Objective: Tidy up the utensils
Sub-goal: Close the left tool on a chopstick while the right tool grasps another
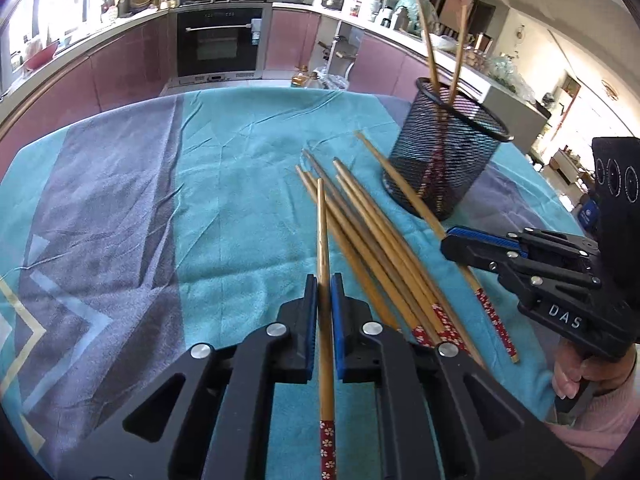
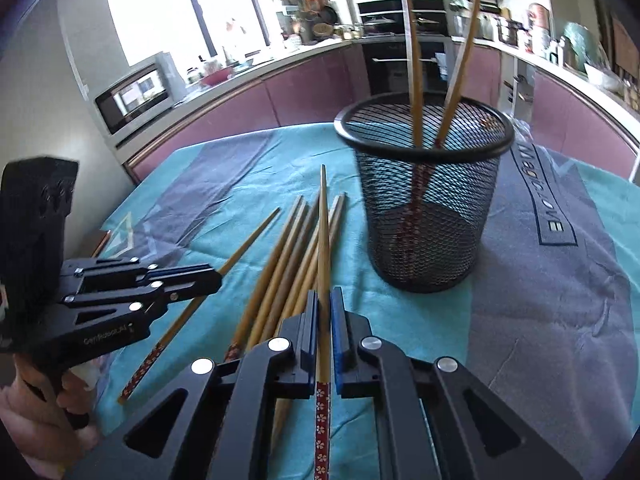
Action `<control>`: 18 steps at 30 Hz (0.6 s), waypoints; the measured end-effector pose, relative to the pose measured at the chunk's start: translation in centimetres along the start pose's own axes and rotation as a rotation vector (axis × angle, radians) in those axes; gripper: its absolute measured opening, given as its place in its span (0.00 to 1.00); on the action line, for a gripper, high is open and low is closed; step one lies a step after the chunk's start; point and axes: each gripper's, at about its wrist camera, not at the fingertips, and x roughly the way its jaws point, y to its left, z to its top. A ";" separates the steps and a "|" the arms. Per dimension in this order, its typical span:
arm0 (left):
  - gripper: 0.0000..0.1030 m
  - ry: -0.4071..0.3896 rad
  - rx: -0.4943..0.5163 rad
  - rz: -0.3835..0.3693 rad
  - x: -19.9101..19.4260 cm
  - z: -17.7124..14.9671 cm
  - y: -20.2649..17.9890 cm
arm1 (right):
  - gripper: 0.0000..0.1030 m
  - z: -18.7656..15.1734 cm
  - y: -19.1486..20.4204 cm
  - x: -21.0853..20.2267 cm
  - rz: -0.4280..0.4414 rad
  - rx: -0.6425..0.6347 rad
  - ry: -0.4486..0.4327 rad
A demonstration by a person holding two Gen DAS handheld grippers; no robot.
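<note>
A black mesh holder (image 1: 446, 152) stands on the table with two chopsticks upright in it; it shows close in the right wrist view (image 2: 426, 208). Several bamboo chopsticks with red floral ends (image 1: 372, 248) lie in a loose pile left of it, also in the right wrist view (image 2: 288, 256). My left gripper (image 1: 324, 284) is shut on one chopstick (image 1: 323, 240), held above the cloth. My right gripper (image 2: 325, 300) is shut on another chopstick (image 2: 324, 232), pointing at the holder's left side. Each gripper shows in the other's view, the right one (image 1: 472, 248) and the left one (image 2: 200, 276), beside the pile.
A teal and grey towel (image 1: 160, 200) covers the table. Kitchen counters with an oven (image 1: 218, 40) and a microwave (image 2: 134, 96) run behind the table's far edge.
</note>
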 end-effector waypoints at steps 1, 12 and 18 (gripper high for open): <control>0.07 0.000 0.008 -0.008 -0.1 0.0 -0.2 | 0.05 -0.1 0.2 -0.2 0.004 -0.018 0.003; 0.08 0.067 0.060 -0.039 1.3 -0.4 -0.8 | 0.07 -0.3 0.3 1.2 -0.009 -0.089 0.102; 0.13 0.090 0.079 -0.058 2.1 0.2 -0.7 | 0.08 0.5 0.1 2.6 -0.012 -0.101 0.137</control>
